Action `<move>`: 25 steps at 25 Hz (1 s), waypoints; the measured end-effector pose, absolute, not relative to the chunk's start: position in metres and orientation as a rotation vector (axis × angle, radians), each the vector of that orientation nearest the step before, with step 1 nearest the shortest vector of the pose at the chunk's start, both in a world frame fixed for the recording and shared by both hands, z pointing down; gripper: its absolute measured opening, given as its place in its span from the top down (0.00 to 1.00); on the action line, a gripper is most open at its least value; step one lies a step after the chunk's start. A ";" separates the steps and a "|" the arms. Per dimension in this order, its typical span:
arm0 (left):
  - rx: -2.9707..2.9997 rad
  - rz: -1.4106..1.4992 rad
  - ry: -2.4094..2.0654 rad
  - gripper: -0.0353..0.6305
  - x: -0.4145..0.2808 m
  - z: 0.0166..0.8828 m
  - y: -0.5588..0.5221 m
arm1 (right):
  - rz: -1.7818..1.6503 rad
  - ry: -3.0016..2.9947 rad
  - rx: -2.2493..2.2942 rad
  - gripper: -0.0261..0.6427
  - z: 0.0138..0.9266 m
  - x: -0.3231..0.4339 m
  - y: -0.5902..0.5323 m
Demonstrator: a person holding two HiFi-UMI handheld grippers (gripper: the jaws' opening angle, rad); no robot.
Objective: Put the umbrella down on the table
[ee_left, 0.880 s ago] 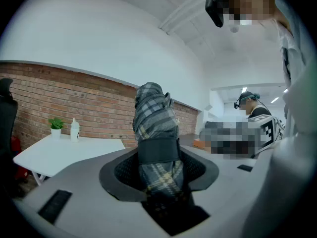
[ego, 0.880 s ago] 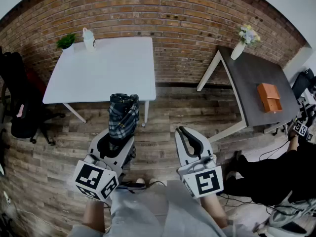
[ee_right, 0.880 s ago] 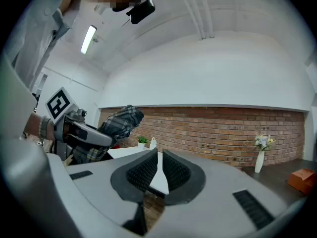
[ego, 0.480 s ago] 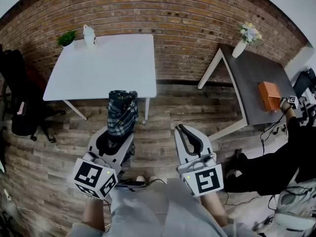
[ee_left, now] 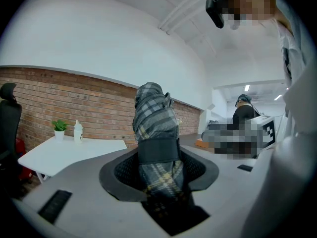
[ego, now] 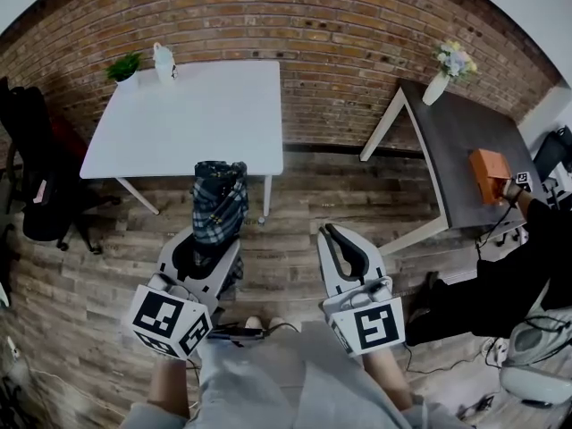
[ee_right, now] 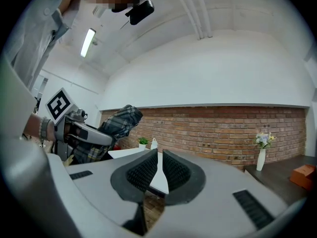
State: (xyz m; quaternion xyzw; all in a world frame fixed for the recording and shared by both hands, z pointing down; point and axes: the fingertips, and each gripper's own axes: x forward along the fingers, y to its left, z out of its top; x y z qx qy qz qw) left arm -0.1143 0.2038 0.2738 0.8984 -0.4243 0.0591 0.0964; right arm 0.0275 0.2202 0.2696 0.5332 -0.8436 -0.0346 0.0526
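A folded dark plaid umbrella [ego: 219, 206] sticks out forward from my left gripper [ego: 214, 241], whose jaws are shut on its lower part. In the left gripper view the umbrella [ee_left: 156, 128] fills the gap between the black pads [ee_left: 124, 172], with a black strap around it. It hangs over the wooden floor, short of the white table [ego: 188, 123]. My right gripper [ego: 335, 237] is beside it on the right, shut with nothing between its pads [ee_right: 143, 172]. The right gripper view shows the umbrella [ee_right: 116, 125] at its left.
A small plant [ego: 123, 68] and a white bottle [ego: 164, 63] stand at the white table's far left corner. A dark table [ego: 465, 150] at the right carries a flower vase [ego: 444, 74] and an orange box [ego: 490, 172]. A black chair [ego: 36, 177] stands left; another person [ego: 527, 266] sits right.
My grippers and the umbrella have stayed nearly where they were. The person at the right has raised an arm to the orange box on the dark table.
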 end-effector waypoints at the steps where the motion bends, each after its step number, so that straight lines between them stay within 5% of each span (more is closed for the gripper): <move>1: 2.659 0.172 -1.262 0.62 -0.113 0.273 0.205 | -0.097 -2.573 1.625 0.87 0.269 0.030 0.221; 25: 2.658 0.135 -1.333 0.62 -0.086 0.276 0.170 | -0.108 -2.598 1.585 0.87 0.285 0.060 0.197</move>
